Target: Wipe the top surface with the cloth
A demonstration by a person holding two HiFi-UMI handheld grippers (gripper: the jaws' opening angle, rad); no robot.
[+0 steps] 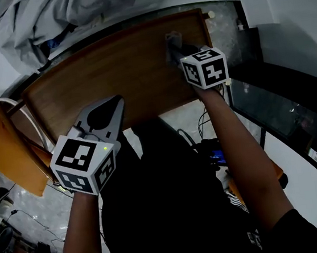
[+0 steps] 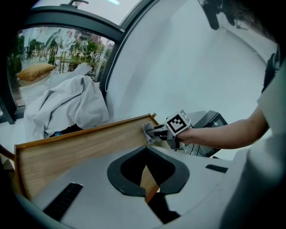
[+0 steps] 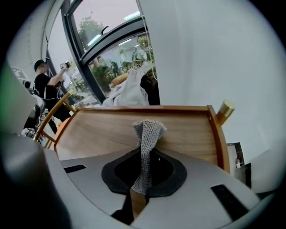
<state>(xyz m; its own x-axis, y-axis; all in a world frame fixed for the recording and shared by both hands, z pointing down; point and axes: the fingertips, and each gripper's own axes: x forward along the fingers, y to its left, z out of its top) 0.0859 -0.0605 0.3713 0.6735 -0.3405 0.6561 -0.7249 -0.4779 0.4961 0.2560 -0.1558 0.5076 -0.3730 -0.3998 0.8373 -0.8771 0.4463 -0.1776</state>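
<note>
One wooden counter (image 1: pixel 111 71) fills the middle of the head view. It's warm brown with a straight grain, roughly rectangular with rounded corners, and has a thin raised rim all round.

Upper left of that view there's one big crumpled heap of pale fabric (image 1: pixel 48 22), soft and creased. At the right edge sits one flat, glossy dark panel (image 1: pixel 286 116). At the left edge, one orange seat (image 1: pixel 7 153) hangs tilted next to a curved wood frame.

The person holds two grey plastic grippers, each with one cube of black-and-white square markers, so two cubes (image 1: pixel 85 160) (image 1: pixel 205 68) in all.

The left gripper (image 1: pixel 116 102) is lower left in the head view, over the counter's near edge. Its fingers are pressed together at the tips with nothing between them, only a spade-shaped gap behind.

The right gripper (image 1: pixel 170 48) is upper right, near the counter's far right corner. Its fingers pinch the one cloth (image 3: pixel 147 134), a grey open-knit piece, twisted into a strip with a flared end. That end is down at the wood, though actual contact is hard to call.

Smallest thing: one round brass knob (image 3: pixel 225 108) on that corner post.
</note>
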